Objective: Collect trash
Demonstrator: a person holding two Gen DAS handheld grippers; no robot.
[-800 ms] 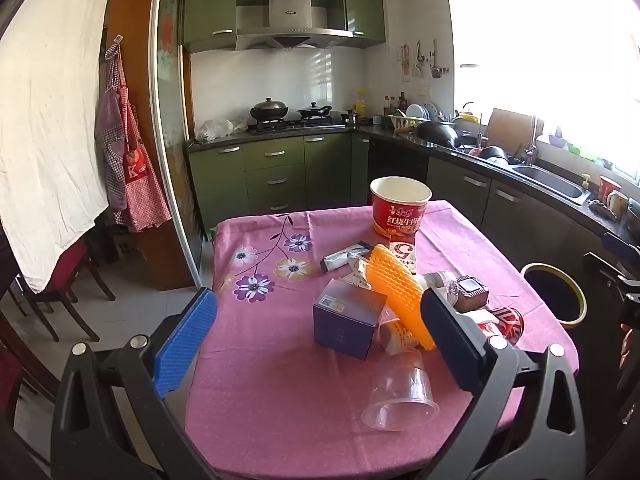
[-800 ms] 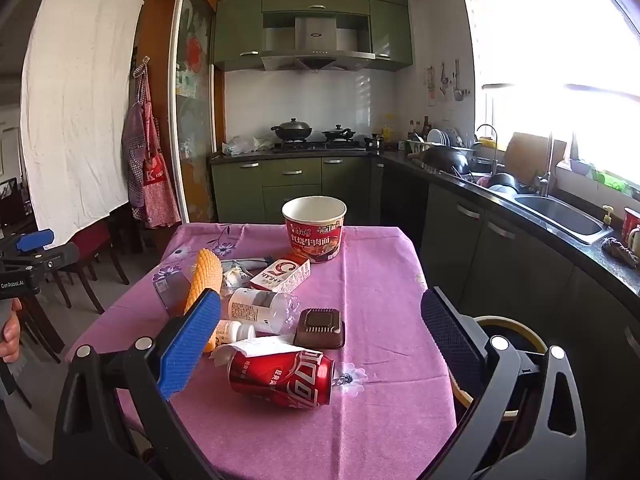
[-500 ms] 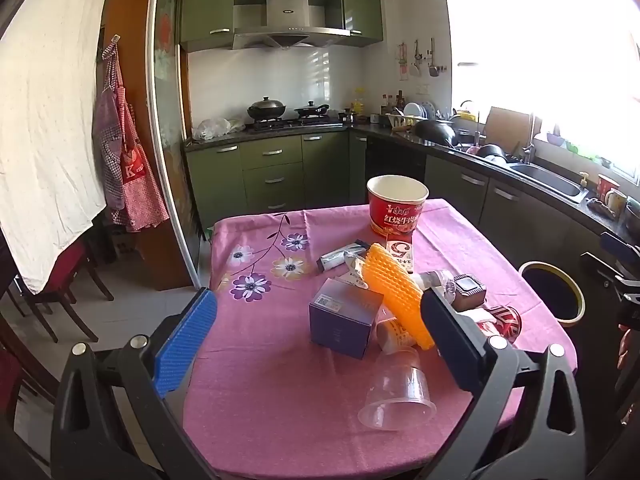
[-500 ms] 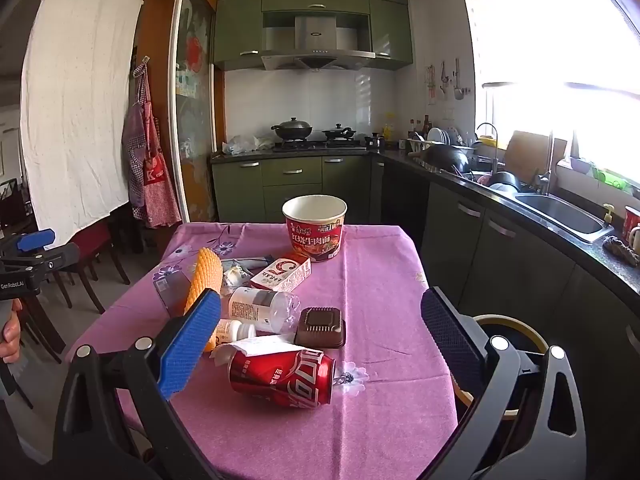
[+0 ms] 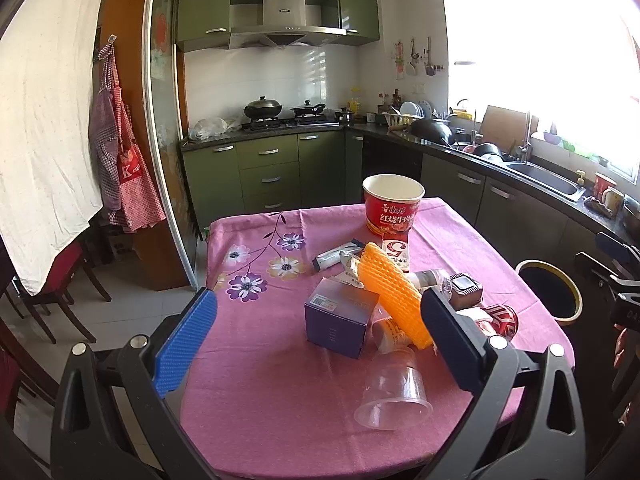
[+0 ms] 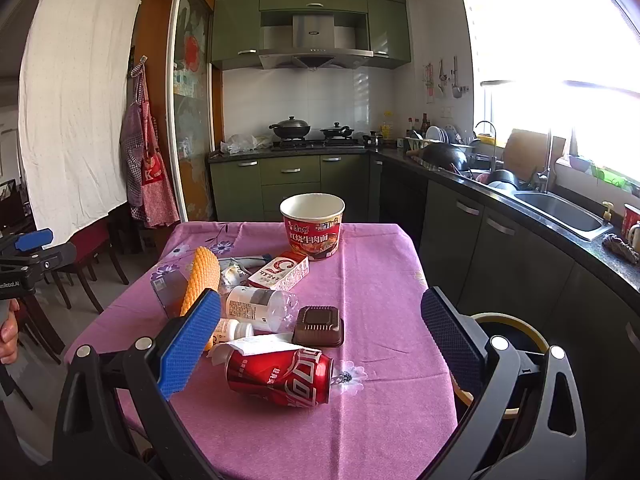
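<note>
Both hand-held grippers (image 5: 318,340) (image 6: 320,340) remain wide open, empty, seemingly unmoved above the table (image 6: 380,272)

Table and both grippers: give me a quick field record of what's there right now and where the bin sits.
left gripper: open, holding nothing
right gripper: open, holding nothing
table: pink floral cloth
nearest right gripper: red can, on its side
nearest left gripper: clear cup, on its side
far end: noodle bowl, upright
bin: beside the table, toward the sink counter
</note>
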